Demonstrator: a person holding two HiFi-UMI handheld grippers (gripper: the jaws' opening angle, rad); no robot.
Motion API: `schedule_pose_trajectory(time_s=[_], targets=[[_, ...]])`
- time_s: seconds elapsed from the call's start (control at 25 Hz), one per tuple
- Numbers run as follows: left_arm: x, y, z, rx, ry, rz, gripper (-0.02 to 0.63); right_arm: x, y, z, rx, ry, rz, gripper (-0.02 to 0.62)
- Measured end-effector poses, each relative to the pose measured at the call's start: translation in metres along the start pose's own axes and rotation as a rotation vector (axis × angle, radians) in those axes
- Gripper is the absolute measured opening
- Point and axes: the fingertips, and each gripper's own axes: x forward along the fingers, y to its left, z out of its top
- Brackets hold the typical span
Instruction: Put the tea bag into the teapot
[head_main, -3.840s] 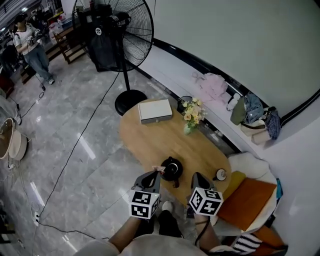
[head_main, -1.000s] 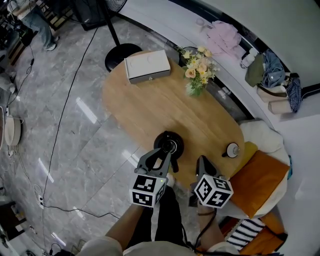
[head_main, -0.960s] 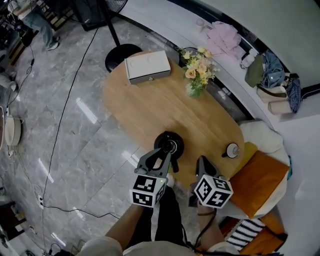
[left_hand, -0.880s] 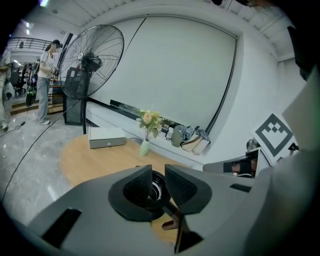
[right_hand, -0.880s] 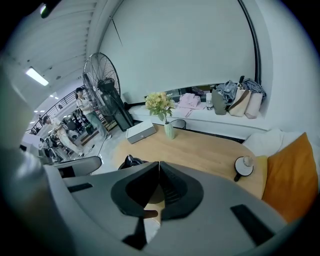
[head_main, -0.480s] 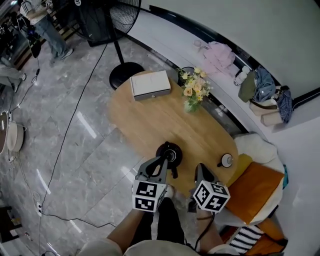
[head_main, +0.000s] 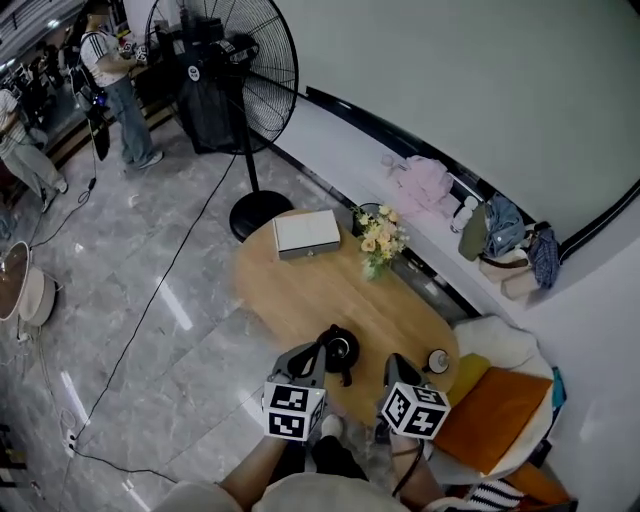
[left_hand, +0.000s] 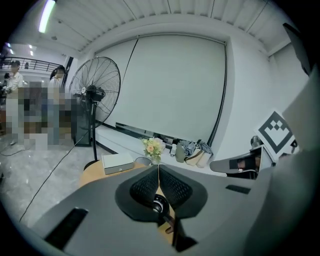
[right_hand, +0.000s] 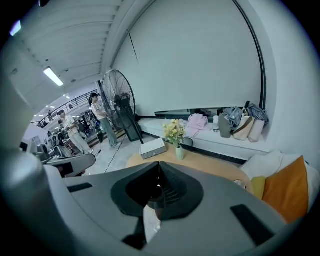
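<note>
left tongs (head_main: 320, 348): i am seeing them clenched, jaws just closing on nothing | right tongs (head_main: 392, 360): clenched too, holding nothing | teapot (head_main: 342, 350): sitting at the near edge of the table (head_main: 300, 290), just past the left tongs | tea bag: not showing
</note>
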Motion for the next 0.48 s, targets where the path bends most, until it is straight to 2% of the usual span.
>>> schedule_pose_trajectory(time_s=[0.48], targets=[[-0.029,0.016,0.084,0.048,-0.175,0.067,0.020,-0.031,0.030,0.067,-0.077,-0.160,0.045,0.034]])
